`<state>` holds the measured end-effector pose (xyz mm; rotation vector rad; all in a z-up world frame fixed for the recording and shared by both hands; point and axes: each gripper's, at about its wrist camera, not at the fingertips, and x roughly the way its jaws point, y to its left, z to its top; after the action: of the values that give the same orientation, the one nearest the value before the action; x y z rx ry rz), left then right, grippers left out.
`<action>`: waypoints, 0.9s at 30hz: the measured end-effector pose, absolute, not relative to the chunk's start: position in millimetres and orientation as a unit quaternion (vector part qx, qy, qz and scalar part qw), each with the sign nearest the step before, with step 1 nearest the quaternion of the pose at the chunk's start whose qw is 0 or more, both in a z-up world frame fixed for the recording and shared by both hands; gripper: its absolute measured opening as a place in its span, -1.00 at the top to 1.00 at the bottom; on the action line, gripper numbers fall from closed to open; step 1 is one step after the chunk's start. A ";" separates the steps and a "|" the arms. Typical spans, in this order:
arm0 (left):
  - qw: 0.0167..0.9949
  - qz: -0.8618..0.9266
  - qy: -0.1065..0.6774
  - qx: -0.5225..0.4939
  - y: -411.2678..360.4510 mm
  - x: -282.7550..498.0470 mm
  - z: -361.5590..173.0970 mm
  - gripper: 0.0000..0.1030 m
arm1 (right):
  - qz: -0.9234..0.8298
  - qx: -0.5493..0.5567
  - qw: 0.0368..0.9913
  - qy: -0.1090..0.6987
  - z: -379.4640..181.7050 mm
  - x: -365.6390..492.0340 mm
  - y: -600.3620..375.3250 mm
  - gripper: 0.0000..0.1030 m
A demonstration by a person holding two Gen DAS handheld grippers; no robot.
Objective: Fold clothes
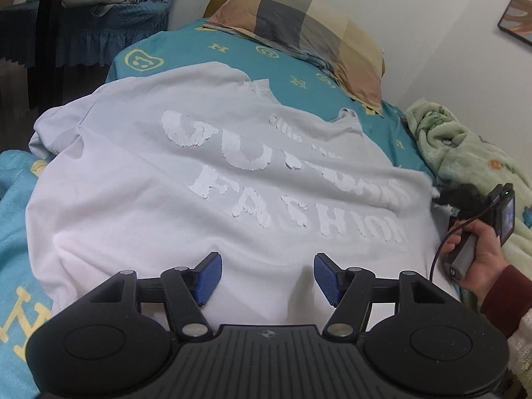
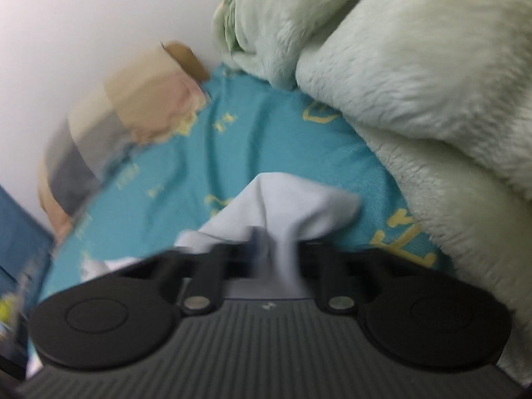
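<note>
A pale grey shirt (image 1: pixel 206 179) with white lettering is lying spread over the teal bedsheet (image 1: pixel 212 50), filling most of the bed. The right gripper (image 2: pixel 277 249) is clenching a bunched edge of the shirt at its right side, the fabric sticking up between its closed fingers. The left gripper (image 1: pixel 267 279) is hovering over the shirt's near part, its blue pads (image 1: pixel 209 277) standing apart with nothing between them. A checked pillow (image 1: pixel 299 23) is lying beyond the shirt, and a green fleece blanket (image 2: pixel 415 83) is heaped along the right.
</note>
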<state>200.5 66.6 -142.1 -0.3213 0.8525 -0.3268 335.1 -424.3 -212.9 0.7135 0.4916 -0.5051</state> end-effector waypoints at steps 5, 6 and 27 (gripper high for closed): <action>0.896 -0.151 0.384 -0.165 73.7 196.1 -125.4 -0.24 | -0.248 0.241 0.918 0.193 -161.2 333.7 -386.4 0.86; 0.899 -0.149 0.376 -0.169 76.7 194.4 -120.8 -0.24 | -0.245 0.219 0.927 0.182 -149.5 333.9 -376.2 0.86; 0.903 -0.102 0.342 -0.241 135.2 203.5 -110.7 -0.27 | -0.017 0.059 0.960 0.275 -181.4 367.7 -149.2 0.64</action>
<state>203.5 135.2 -110.7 -0.4979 0.7073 -0.2115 367.7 -149.2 -181.4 0.1189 0.5567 -0.0349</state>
